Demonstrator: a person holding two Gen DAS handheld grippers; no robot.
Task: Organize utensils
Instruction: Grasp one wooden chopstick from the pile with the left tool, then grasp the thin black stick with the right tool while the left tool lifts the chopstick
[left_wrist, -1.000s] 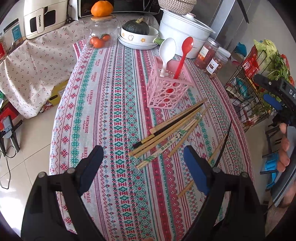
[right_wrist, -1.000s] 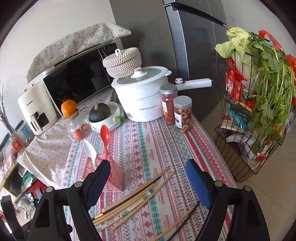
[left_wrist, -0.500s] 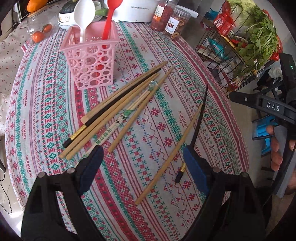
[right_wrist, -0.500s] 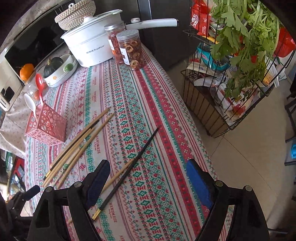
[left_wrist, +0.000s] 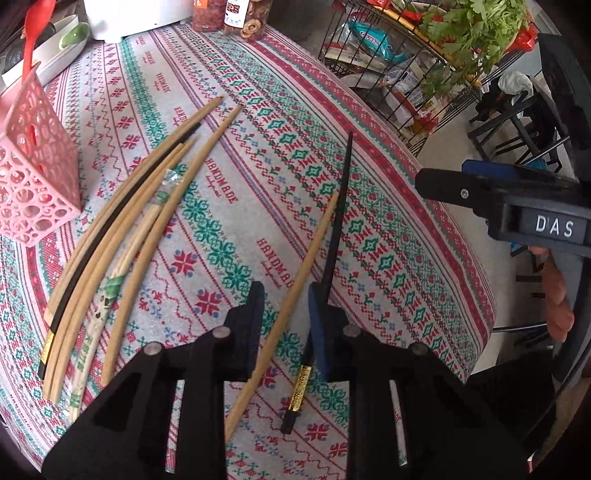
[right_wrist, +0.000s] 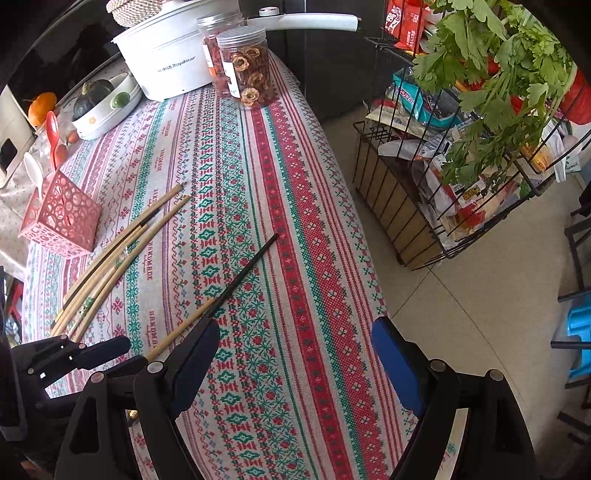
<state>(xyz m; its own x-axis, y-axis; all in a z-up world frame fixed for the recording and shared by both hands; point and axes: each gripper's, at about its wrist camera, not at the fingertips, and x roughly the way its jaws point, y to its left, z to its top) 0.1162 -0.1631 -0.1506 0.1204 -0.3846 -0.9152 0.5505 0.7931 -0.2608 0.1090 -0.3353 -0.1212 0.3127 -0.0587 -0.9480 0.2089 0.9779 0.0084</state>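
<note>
My left gripper (left_wrist: 286, 314) points down at the patterned tablecloth (left_wrist: 229, 177), its jaws closing. A bamboo chopstick (left_wrist: 310, 243) lies between its fingers with a gap on the left side. A black chopstick (left_wrist: 340, 206) with a gold end runs along the right pad. Several more chopsticks (left_wrist: 122, 236) lie bundled to the left, beside a pink lattice basket (left_wrist: 33, 173) holding a red spoon (left_wrist: 31, 48). My right gripper (right_wrist: 295, 354) hangs open over the table's right edge, nothing between its fingers. From there I see the black chopstick (right_wrist: 251, 266), the basket (right_wrist: 61, 221) and the left gripper (right_wrist: 74, 354).
At the table's far end stand a white pot (right_wrist: 166, 59), two jars (right_wrist: 247, 70) and a bowl with a squash (right_wrist: 103, 103). A wire rack (right_wrist: 406, 206) with packets and leafy greens stands on the floor to the right of the table's edge.
My left gripper has come down over the two separate chopsticks and its jaws have narrowed around them. My right gripper has dropped nearer the table, still wide.
</note>
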